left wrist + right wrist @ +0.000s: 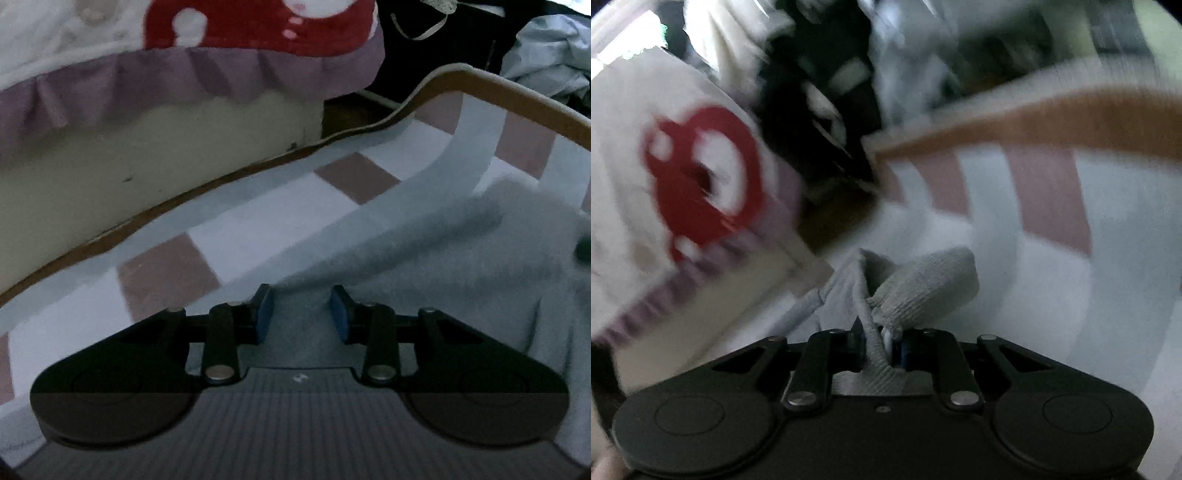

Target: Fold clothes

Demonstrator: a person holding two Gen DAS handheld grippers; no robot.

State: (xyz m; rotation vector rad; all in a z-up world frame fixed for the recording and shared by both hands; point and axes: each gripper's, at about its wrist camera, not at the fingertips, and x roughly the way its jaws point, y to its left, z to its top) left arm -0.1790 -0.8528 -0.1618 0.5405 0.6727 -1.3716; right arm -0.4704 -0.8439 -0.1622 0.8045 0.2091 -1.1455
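1. Right claw [881,349]: pinched on a bunched edge of the grey garment [923,284], which gives control of that edge, likely for a fold.
2. Left claw [302,314]: spread, pads low over the same grey garment [461,266] with cloth between them, placed to take a second grip.
3. The garment lies on the checked blanket [166,273].
4. No legible brand or writing; the pillow [240,33] bears only a red print.

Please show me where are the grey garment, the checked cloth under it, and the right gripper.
grey garment [934,280]: right wrist view, on the ribbed bunched fold ahead of the fingers.
checked cloth [168,271]: left wrist view, on a pink square.
right gripper [881,345]: right wrist view, midway between the fingertips, shut on the garment.
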